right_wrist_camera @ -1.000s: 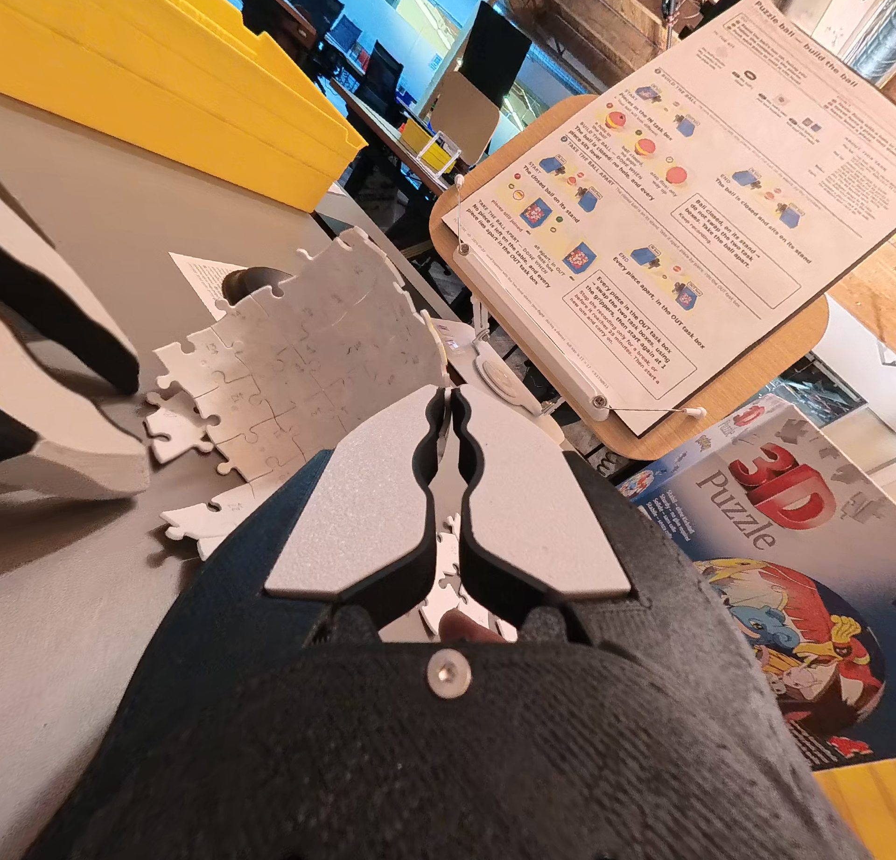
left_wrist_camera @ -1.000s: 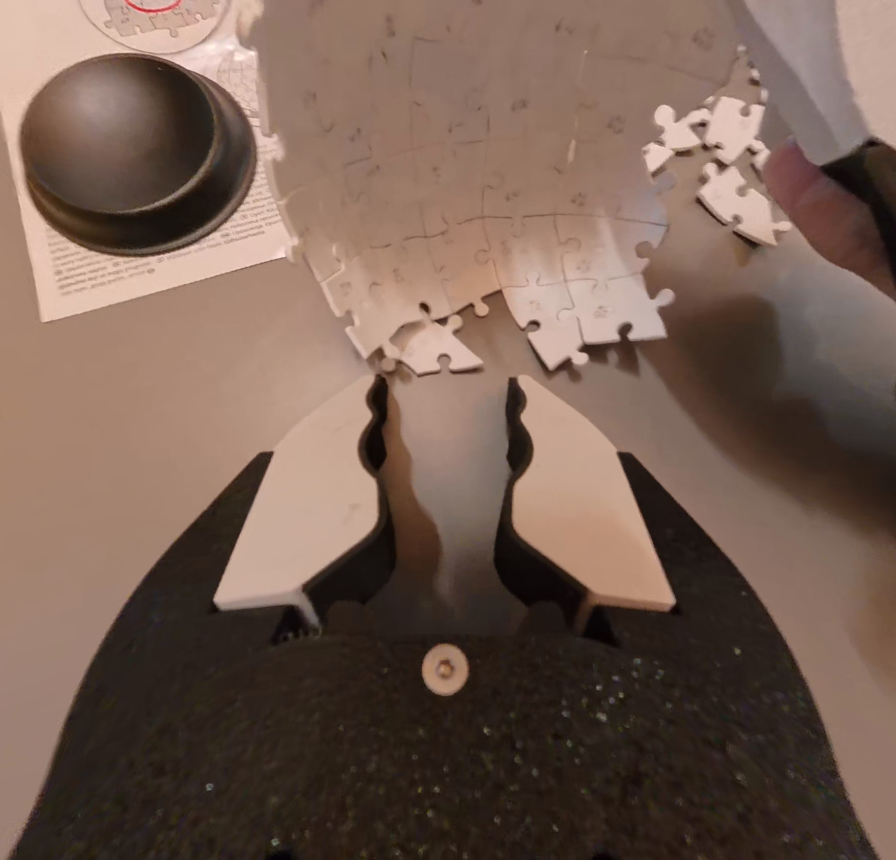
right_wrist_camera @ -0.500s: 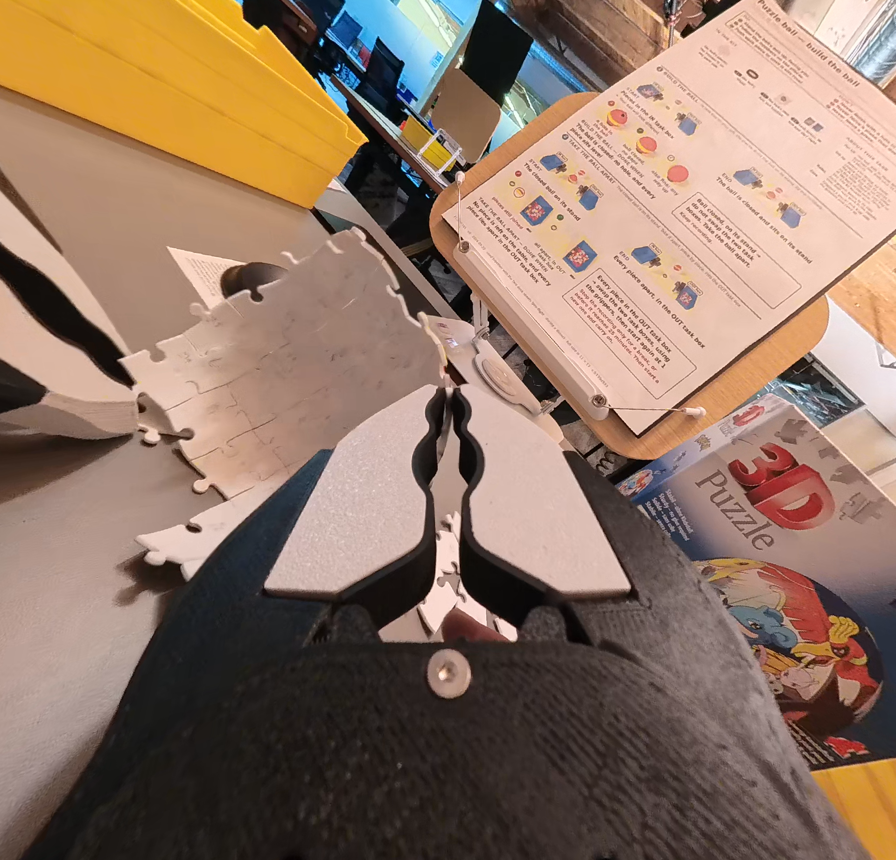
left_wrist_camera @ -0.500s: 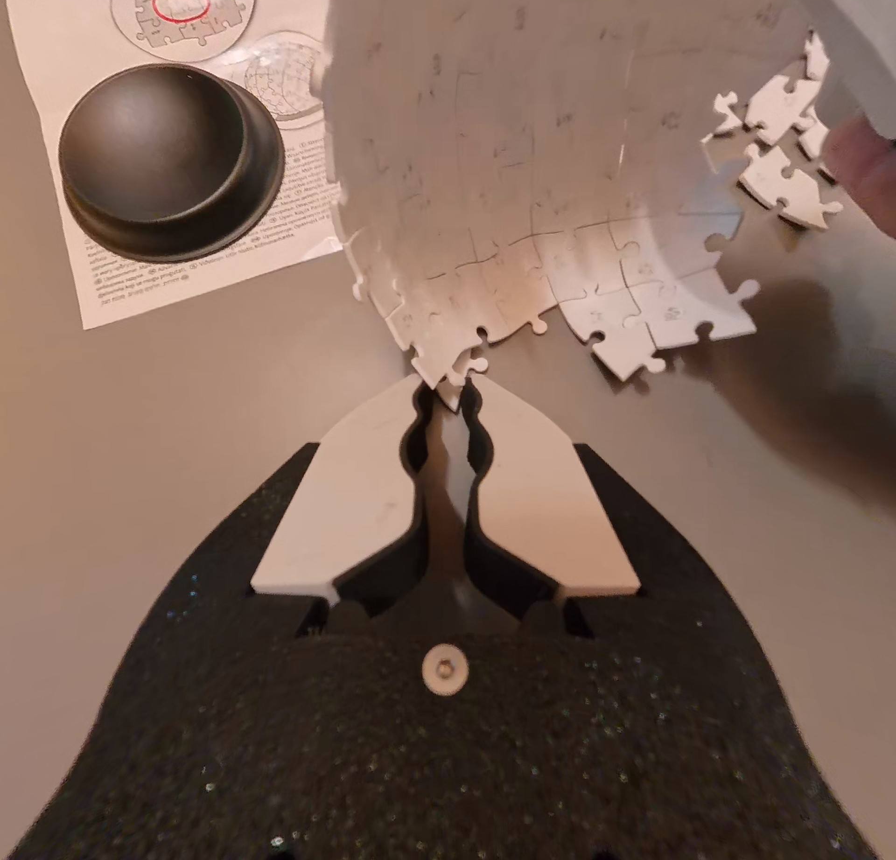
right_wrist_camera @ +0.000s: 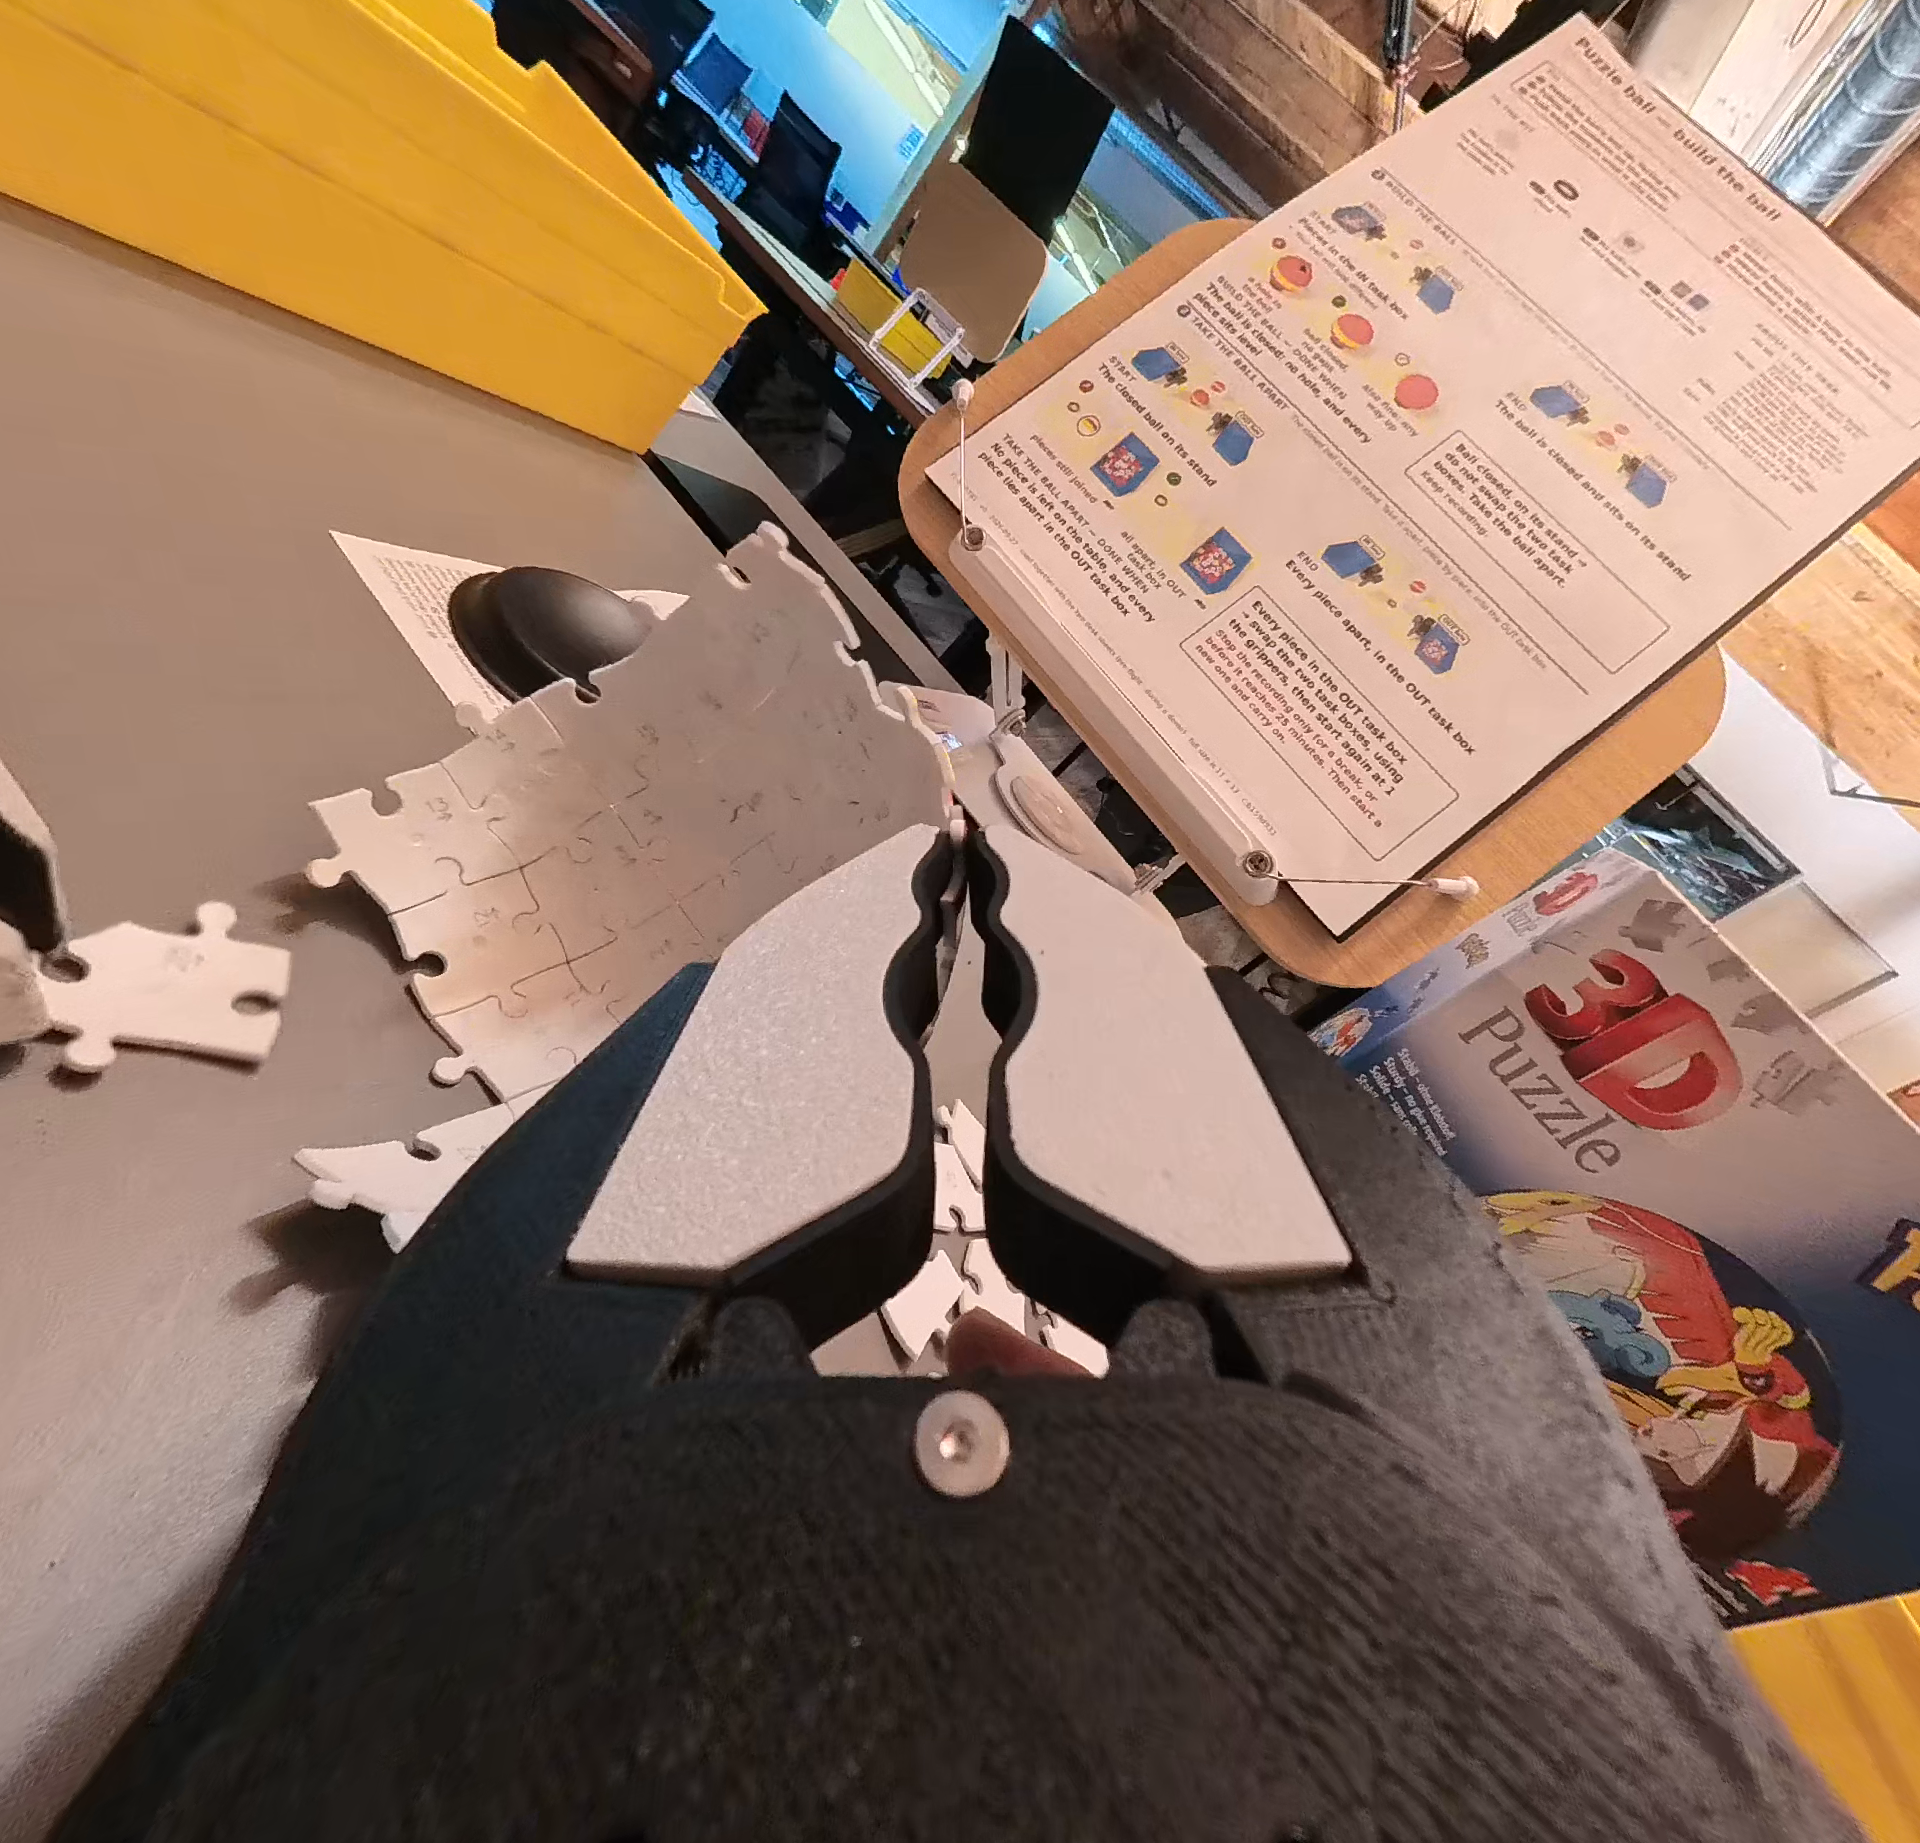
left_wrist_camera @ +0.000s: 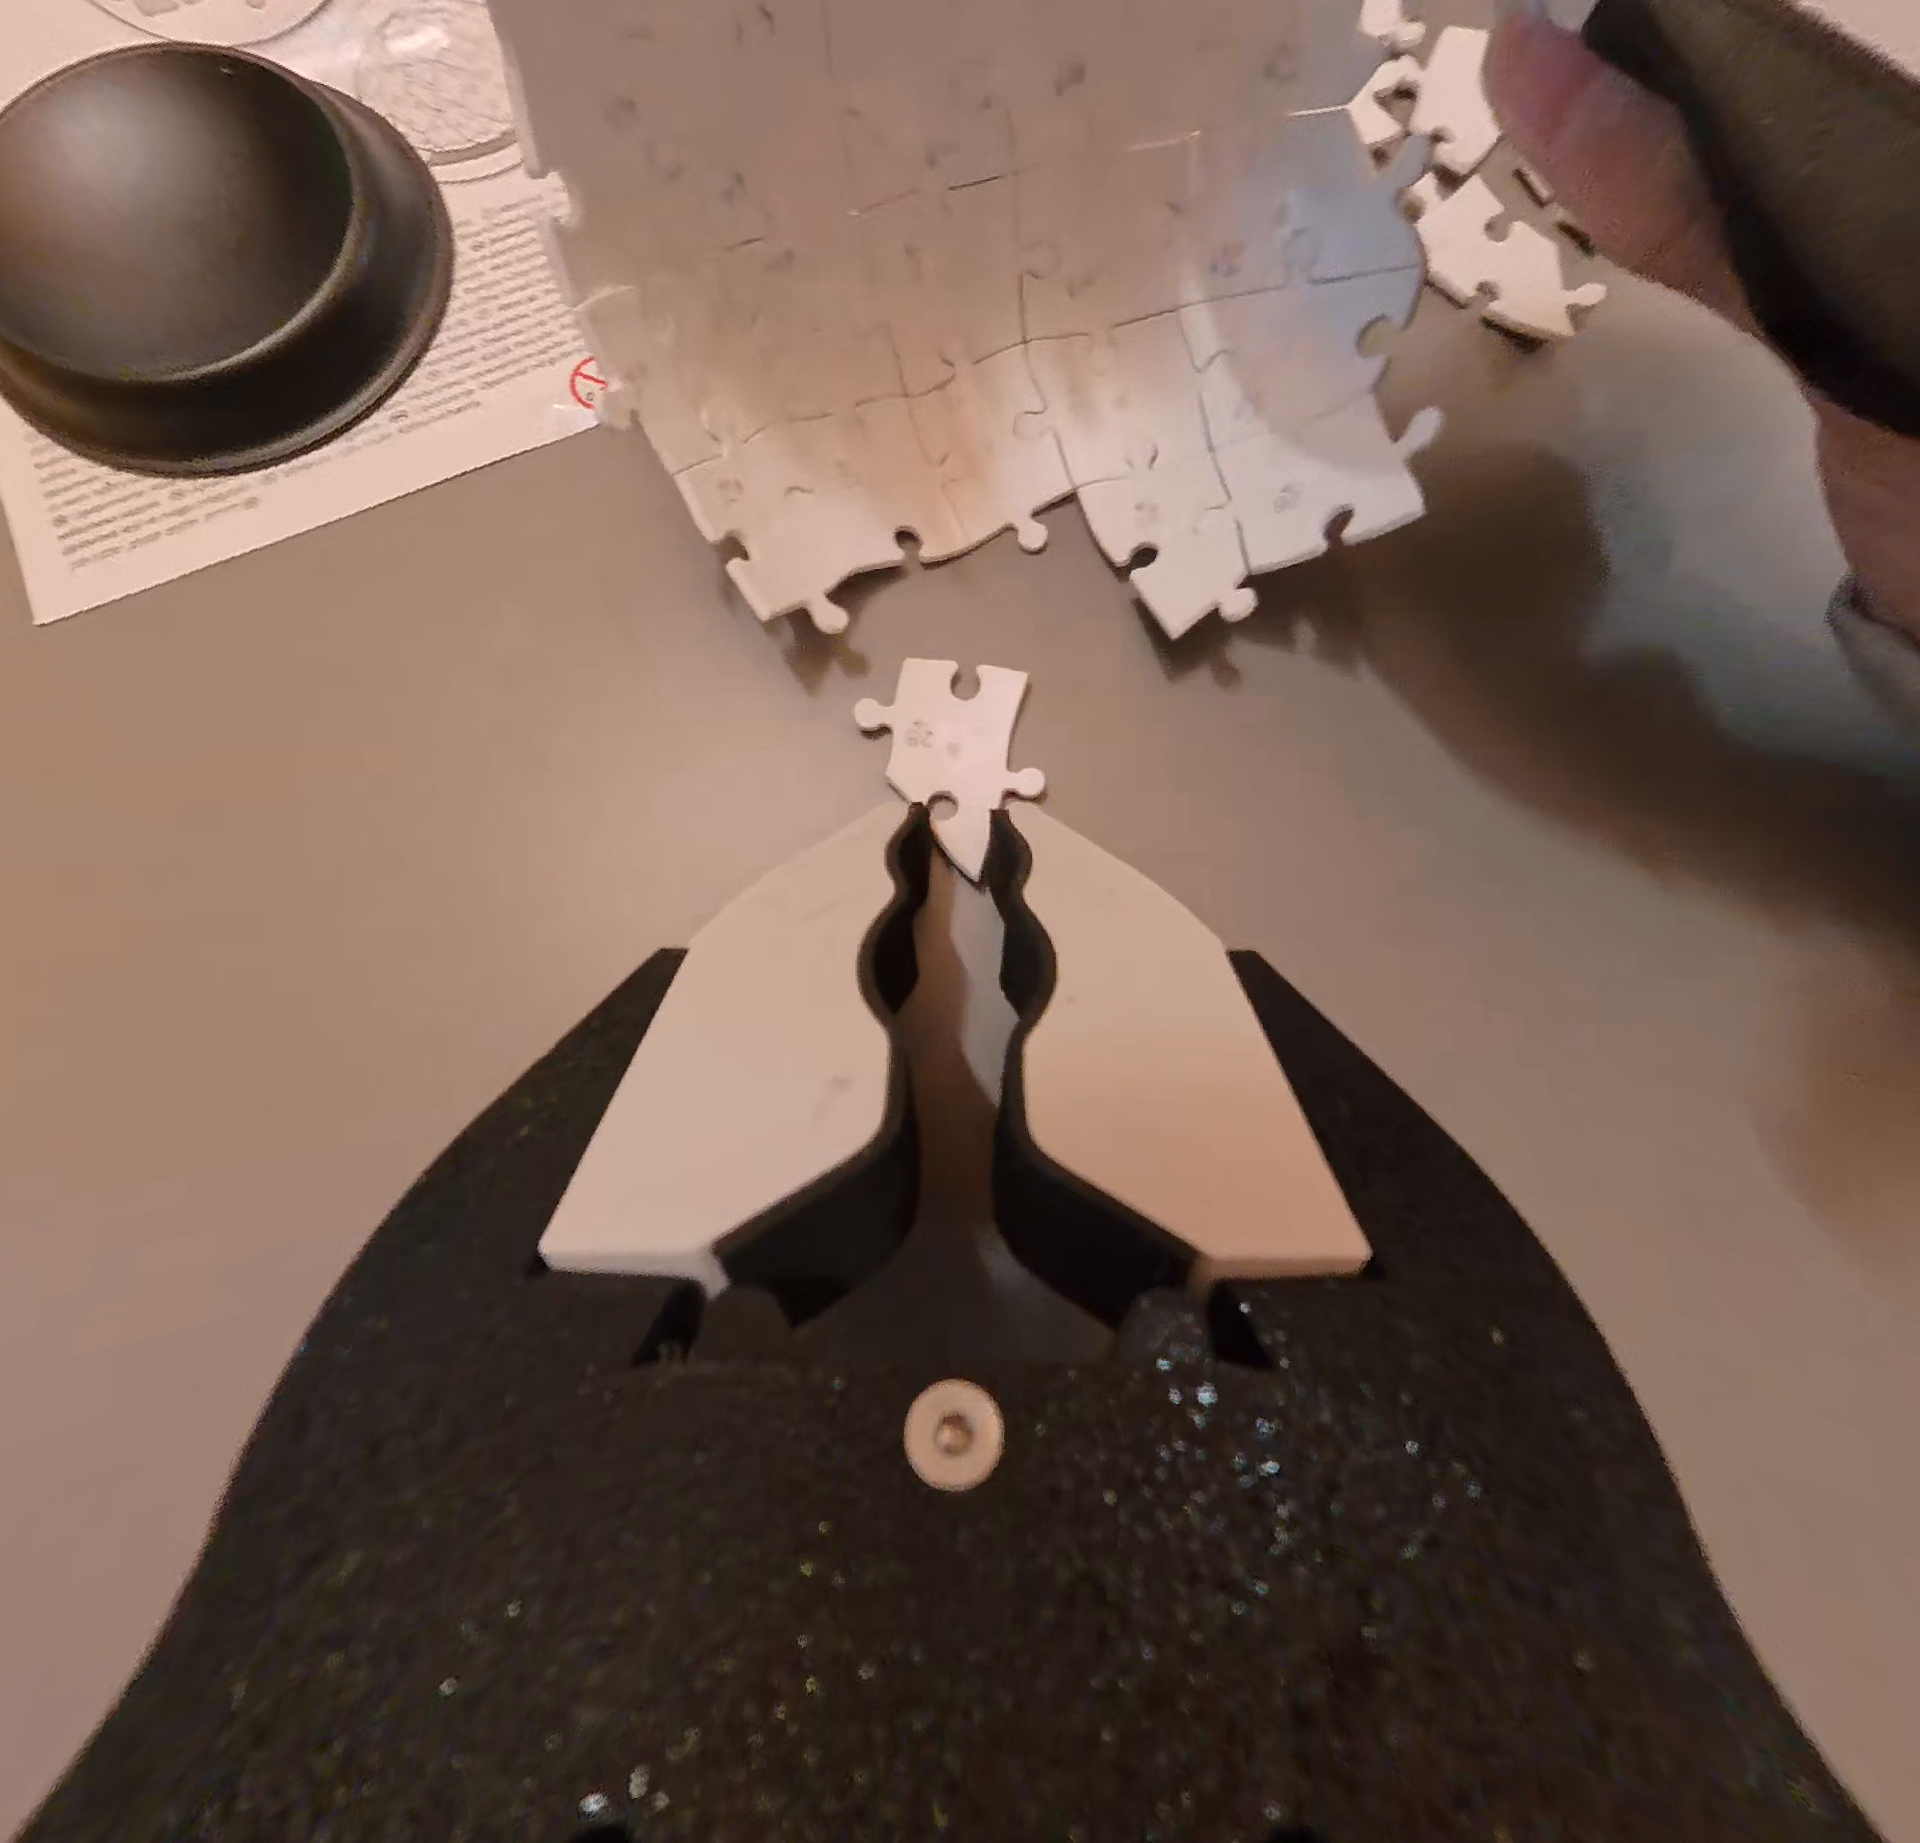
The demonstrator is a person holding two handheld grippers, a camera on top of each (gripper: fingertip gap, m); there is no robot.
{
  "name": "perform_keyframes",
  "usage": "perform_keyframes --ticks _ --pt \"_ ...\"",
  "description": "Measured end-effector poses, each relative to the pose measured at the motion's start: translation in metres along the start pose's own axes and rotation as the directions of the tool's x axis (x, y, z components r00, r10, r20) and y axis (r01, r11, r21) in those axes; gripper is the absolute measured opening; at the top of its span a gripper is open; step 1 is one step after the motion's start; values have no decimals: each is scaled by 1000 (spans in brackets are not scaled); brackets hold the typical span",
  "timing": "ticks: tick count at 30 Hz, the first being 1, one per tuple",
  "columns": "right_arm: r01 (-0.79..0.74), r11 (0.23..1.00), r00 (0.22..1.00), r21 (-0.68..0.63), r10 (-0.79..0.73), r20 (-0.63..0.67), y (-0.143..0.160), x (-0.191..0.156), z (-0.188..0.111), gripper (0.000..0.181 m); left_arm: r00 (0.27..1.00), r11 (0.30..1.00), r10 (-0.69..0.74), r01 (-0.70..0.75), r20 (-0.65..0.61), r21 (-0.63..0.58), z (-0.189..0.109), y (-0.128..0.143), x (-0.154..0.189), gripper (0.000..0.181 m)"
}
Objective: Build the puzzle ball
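Note:
The partly built puzzle ball (left_wrist_camera: 987, 235) is a curved white shell of joined pieces, tilted up off the grey table (left_wrist_camera: 312, 858). My left gripper (left_wrist_camera: 961, 832) is shut on a single white puzzle piece (left_wrist_camera: 951, 739), held just clear of the shell's lower edge. In the right wrist view the same piece (right_wrist_camera: 166, 983) sits left of the shell (right_wrist_camera: 644, 837). My right gripper (right_wrist_camera: 958, 843) is shut on the shell's rim and holds it up. The right gripper and the hand holding it (left_wrist_camera: 1766, 183) show at the left view's top right.
A black round stand (left_wrist_camera: 197, 266) sits on a printed leaflet (left_wrist_camera: 312, 505) at the back left. Several loose pieces (left_wrist_camera: 1496, 235) lie behind the shell. A puzzle box (right_wrist_camera: 1662, 1170), an instruction board (right_wrist_camera: 1455, 463) and yellow bins (right_wrist_camera: 312, 183) border the table.
My left gripper was open, closed on a loose piece at the shell's lower edge, then drew back with it. The right gripper kept its hold on the shell.

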State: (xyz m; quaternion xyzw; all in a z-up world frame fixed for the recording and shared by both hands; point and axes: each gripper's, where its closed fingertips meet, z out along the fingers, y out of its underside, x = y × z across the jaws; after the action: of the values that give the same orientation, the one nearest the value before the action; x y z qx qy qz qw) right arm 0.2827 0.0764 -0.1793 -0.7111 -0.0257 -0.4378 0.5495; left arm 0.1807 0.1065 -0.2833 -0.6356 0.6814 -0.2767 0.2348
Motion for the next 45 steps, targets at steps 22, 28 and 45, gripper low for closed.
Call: perform_keyframes --ticks 22,28,45 --pt "6 1000 1000 7 -6 1 0 -1 0 3 994 986 -102 105 -29 129 11 -32 26 16" --pt "12 1000 1000 8 -12 0 0 -2 0 3 998 992 9 -1 -64 128 6 -31 28 19" --pt "39 999 999 27 -38 -13 -4 -3 -1 3 975 979 199 -194 -100 60 28 -53 14 0"
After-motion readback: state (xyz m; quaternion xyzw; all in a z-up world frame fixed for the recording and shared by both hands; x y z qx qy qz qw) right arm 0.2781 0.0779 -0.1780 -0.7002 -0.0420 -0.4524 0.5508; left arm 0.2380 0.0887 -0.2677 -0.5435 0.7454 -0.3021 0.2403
